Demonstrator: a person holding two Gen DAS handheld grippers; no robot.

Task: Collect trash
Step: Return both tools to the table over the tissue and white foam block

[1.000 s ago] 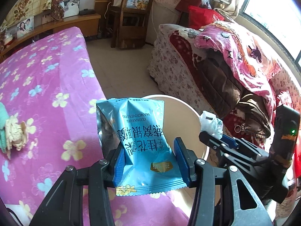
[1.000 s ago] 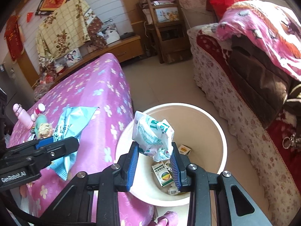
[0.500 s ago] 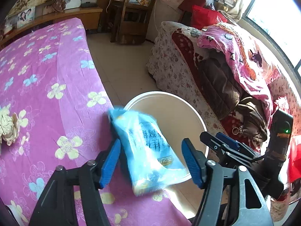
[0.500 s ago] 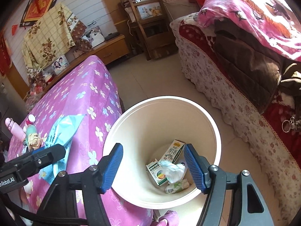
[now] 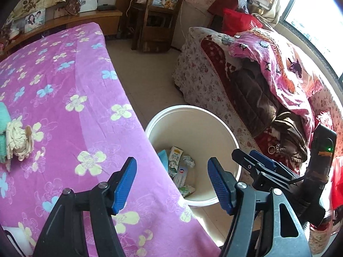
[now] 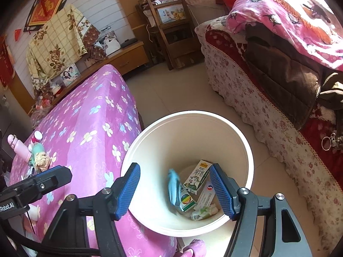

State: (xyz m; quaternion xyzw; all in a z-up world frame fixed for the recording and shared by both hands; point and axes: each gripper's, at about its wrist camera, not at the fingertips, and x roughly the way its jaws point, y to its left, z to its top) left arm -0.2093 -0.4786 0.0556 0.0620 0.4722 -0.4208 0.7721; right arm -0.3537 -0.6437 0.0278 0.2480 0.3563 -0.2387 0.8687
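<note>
Both grippers hang over the cream bucket (image 6: 246, 147) that stands on the floor against the edge of the pink flowered bed (image 5: 64, 107), and both have just let go of their loads.

The left gripper (image 5: 172, 185) has its blue pads spread apart, having just been opening, with nothing between them. Past its pads lie the bed edge and the bucket's inside.

The right gripper (image 6: 174, 189) also has its jaws parted, just opened, and nothing is held. Seen between its pads, down in the bucket, the blue wrapper (image 6: 173, 188) is blurred and stands on edge against the near left wall. Beside it on the bottom lie a milk carton (image 6: 198, 176), a small green box (image 6: 187, 200) and crumpled white-green packaging (image 6: 203, 211). All the trash sits well below the pads, touching neither gripper.

On the bed, far left, lies a teal and cream toy (image 5: 15, 135).
</note>
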